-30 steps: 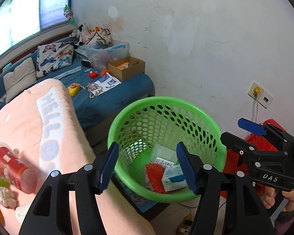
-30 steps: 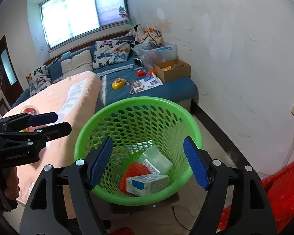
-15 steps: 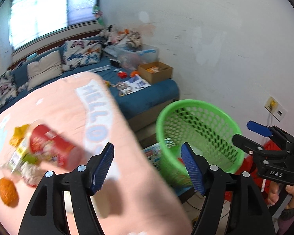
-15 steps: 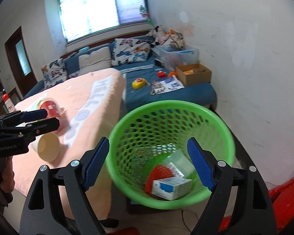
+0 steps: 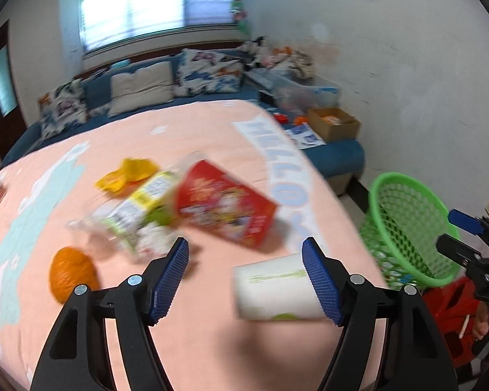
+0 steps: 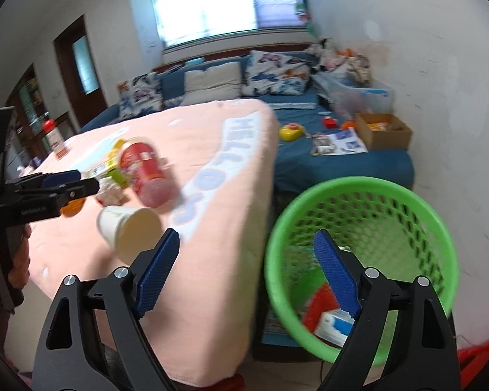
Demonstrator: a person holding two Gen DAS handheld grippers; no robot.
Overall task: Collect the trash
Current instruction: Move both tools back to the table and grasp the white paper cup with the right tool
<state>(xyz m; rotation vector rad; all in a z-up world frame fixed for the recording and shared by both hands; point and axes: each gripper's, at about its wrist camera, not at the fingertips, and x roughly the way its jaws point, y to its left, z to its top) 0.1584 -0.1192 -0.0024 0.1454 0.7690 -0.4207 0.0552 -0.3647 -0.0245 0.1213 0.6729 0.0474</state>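
The left gripper (image 5: 245, 276) hangs over the bench (image 5: 195, 342) and its pink cloth, jaws wide apart and holding nothing. Just ahead of it lies the trash: a white paper cup (image 5: 277, 290) on its side, a red tub (image 5: 225, 203), a yellow-green packet (image 5: 140, 208), a yellow wrapper (image 5: 127, 174) and an orange ball (image 5: 71, 273). The right gripper (image 6: 246, 272) sits beside the bench edge, its empty jaws opening. The green basket (image 6: 423, 238) stands just beside the bench with a white box (image 6: 334, 325) and a red thing (image 6: 319, 303) inside.

Blue sofa (image 6: 342, 159) with pillows (image 6: 212, 81), cardboard box (image 6: 383, 130).
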